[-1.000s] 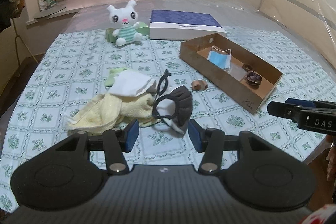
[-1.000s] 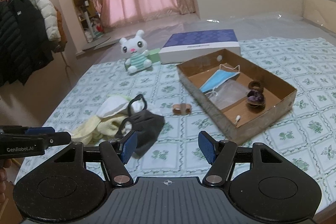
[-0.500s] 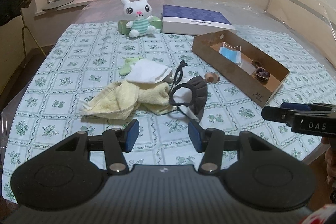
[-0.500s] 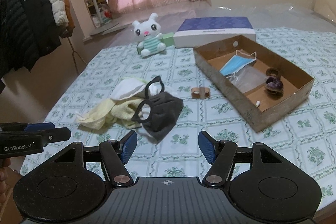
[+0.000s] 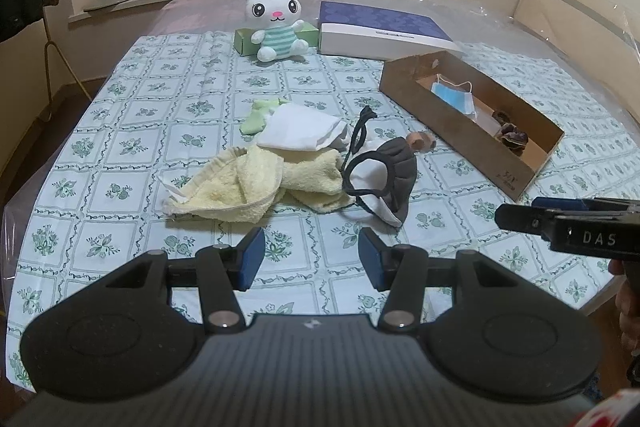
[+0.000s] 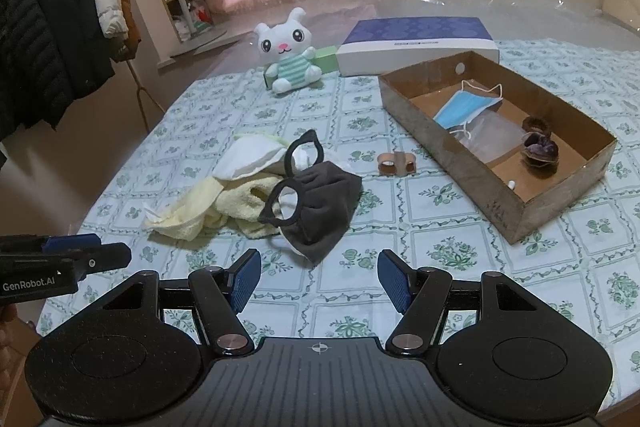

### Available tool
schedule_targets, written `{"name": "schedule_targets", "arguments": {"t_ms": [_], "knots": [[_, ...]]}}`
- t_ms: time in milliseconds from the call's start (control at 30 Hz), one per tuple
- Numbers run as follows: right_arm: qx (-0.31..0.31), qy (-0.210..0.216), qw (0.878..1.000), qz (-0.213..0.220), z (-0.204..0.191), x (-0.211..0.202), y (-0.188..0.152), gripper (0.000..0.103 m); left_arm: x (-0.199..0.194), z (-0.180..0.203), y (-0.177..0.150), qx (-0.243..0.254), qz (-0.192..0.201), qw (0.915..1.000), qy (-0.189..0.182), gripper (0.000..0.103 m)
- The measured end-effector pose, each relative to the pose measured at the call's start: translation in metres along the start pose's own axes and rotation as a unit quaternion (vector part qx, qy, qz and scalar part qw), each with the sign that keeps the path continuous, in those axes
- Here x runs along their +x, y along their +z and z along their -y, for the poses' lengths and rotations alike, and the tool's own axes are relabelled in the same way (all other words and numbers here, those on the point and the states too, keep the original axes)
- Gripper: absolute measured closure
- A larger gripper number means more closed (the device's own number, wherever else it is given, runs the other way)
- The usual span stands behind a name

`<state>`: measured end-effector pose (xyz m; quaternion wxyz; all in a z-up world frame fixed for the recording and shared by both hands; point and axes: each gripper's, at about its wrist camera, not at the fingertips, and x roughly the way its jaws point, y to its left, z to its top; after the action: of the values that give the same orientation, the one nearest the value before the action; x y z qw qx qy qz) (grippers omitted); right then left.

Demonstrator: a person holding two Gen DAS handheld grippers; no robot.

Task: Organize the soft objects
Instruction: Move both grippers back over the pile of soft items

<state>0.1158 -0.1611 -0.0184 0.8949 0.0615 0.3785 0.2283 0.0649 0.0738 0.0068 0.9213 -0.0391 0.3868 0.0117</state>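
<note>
A heap of soft things lies mid-table: a yellow towel (image 5: 256,183) (image 6: 236,205), a white cloth (image 5: 300,133) (image 6: 248,157), a pale green piece (image 5: 256,117) and a dark grey face mask (image 5: 390,179) (image 6: 320,203) with black ear loops. My left gripper (image 5: 311,259) hangs open just short of the towel and mask, nothing between its blue pads. My right gripper (image 6: 319,279) is open too, in front of the grey mask. A cardboard box (image 5: 516,175) (image 6: 520,215) at the right holds a blue surgical mask (image 6: 464,107) and a dark scrunchie (image 6: 540,151).
A white plush bunny (image 5: 276,23) (image 6: 290,55) sits at the far side against a green box (image 5: 244,41), beside a flat purple-and-white box (image 5: 380,31) (image 6: 416,39). A small tan hair tie (image 6: 396,163) lies left of the cardboard box. Coats hang at the left (image 6: 52,27).
Both grippers have drifted sideways and dipped slightly, so the heap sits more central ahead of each. Jaws stay as wide as before; nothing on the table has moved.
</note>
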Motion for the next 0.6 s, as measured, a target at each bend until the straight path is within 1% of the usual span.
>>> {"name": "schedule_targets", "arguments": {"t_ms": [200, 433, 600], "knots": [[0.000, 0.002, 1.000, -0.007, 0.002, 0.011, -0.001, 0.038, 0.010, 0.002, 0.002, 0.004, 0.002, 1.0000, 0.005, 0.054], [0.003, -0.002, 1.000, -0.011, 0.017, 0.024, 0.001, 0.038, 0.029, 0.010, 0.009, 0.008, 0.005, 0.9999, 0.005, 0.054], [0.011, -0.010, 1.000, -0.001, 0.032, 0.037, 0.009, 0.038, 0.050, 0.017, 0.019, 0.018, 0.010, 0.9997, 0.009, 0.054]]}}
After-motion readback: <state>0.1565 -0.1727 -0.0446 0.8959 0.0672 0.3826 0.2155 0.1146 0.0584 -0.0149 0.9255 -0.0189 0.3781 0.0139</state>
